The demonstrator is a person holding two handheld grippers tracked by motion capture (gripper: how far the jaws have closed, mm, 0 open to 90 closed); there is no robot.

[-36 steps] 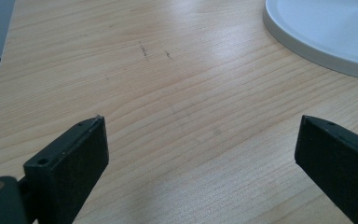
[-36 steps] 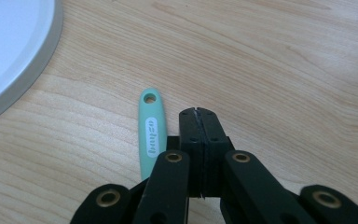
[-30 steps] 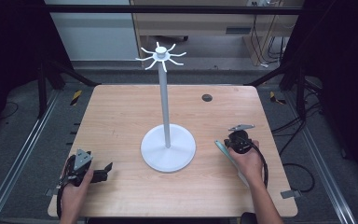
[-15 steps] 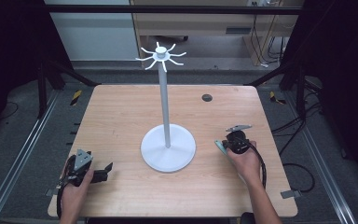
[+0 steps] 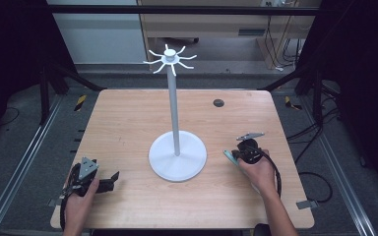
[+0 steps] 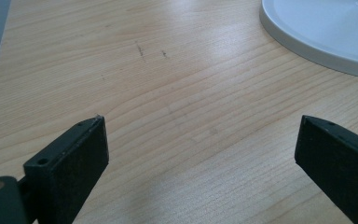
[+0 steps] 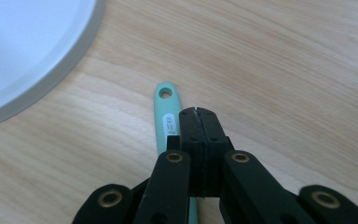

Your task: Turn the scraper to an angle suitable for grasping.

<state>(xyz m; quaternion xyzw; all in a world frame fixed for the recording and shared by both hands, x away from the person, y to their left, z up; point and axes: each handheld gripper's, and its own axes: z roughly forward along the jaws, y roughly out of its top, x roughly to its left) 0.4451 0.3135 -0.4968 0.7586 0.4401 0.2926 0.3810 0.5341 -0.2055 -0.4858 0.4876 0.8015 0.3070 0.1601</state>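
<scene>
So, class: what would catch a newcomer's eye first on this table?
The tall white stand at the table's middle, with hooks fanning out at its top. Then the right gripper, jaws shut, above a teal handle lying beside the stand's base. The left gripper stands open over bare wood.

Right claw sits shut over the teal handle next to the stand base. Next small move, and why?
Probably open the right claw and lower it astride the teal handle. Its jaws are pressed together with nothing between them, above the handle lying flat on the table beside the white stand base, so no grip is possible yet. The left claw rests open, apart from it.
</scene>
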